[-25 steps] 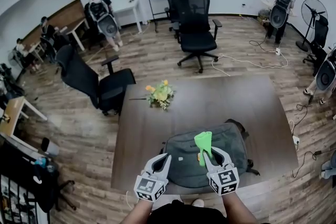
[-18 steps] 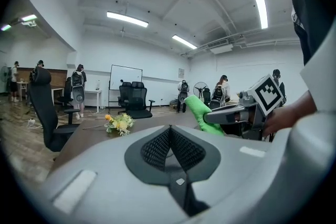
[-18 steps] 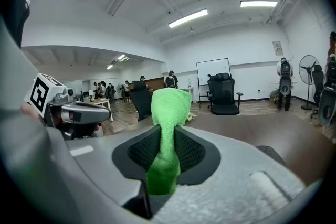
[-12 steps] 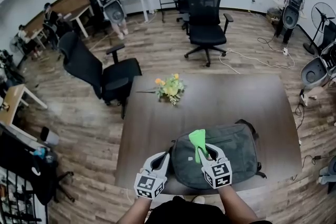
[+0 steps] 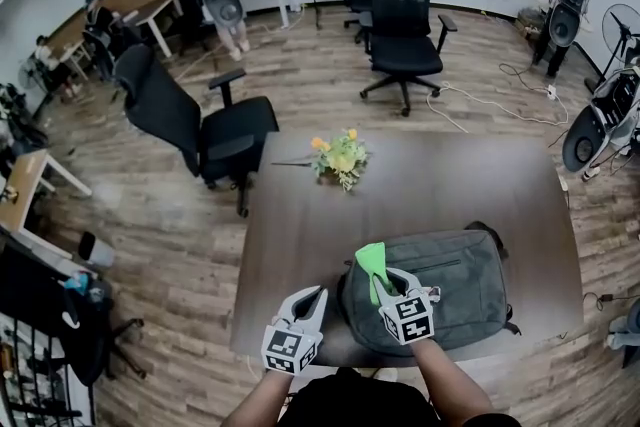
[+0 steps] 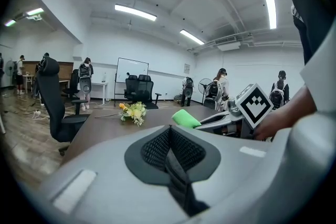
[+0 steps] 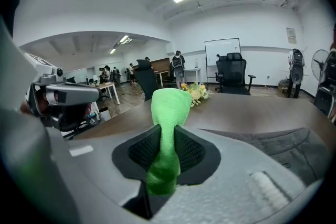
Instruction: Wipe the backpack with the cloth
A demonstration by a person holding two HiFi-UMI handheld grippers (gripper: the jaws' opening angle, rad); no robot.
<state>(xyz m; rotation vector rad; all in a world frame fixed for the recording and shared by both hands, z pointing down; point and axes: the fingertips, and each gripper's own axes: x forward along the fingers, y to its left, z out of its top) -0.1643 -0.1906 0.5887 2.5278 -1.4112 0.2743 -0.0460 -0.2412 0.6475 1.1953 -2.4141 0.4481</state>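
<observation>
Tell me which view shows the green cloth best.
The right gripper view: the cloth fills the centre, pinched between the jaws of the right gripper and standing up above them. The head view shows it small, over one end of the backpack. The left gripper view catches only its tip from the side.

The cloth, low centre, is bright green. The backpack to its right is dark grey. The left claw and right claw are pale grey, each with black-and-white square markers. The tabletop is dark brown. The flowers, mid-frame, are yellow and orange with green leaves.
</observation>
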